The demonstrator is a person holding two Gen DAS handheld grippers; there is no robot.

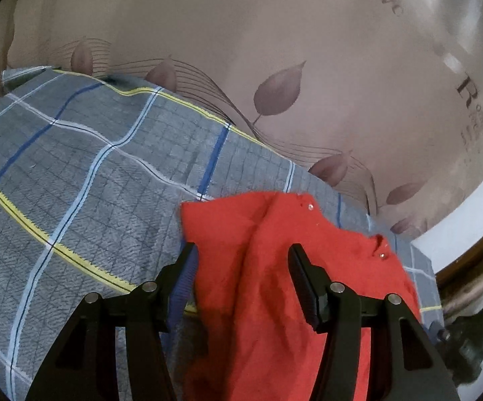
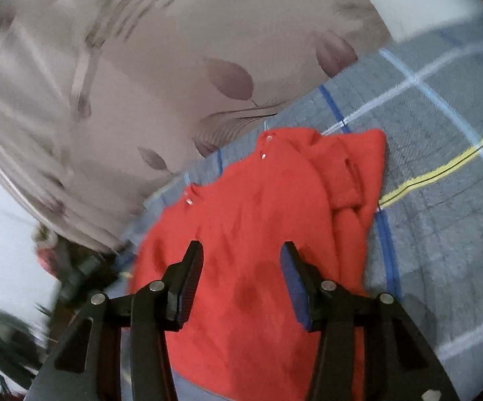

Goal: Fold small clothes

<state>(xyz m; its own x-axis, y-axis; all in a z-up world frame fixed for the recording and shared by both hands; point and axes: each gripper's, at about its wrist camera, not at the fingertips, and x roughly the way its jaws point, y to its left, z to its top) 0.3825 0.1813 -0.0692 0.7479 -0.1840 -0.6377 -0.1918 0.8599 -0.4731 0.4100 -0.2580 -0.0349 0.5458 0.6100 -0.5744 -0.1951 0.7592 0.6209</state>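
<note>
- A small red fleece garment [image 1: 275, 287] with tiny clear snap studs is lying crumpled on a grey plush blanket [image 1: 91, 173] crossed by white, pale-blue, dark-blue and yellow stripes.
- In the left wrist view the garment is sitting near the blanket's right-hand edge, with a long fold running down its middle.
- The left gripper [image 1: 241, 257], black with ribbed blue pads, is hovering over the garment with its jaws standing roughly half open; red cloth is showing in the gap between them, but the pads are not pressing on it and nothing is being held.
- In the right wrist view the same garment [image 2: 258, 234] is spreading across the blanket [image 2: 442, 234], one part bunched up and doubled over toward its right side, two studs showing at its upper edge and two more at its left edge.
- The right gripper [image 2: 241, 254] is likewise hanging above the cloth, jaws parted to about half their reach, gripping nothing.
- A beige fabric backdrop [image 1: 241, 50] printed with mauve leaves and thin curved lines is rising behind the blanket.
- The left part of the right wrist view is blurring too much to read.
</note>
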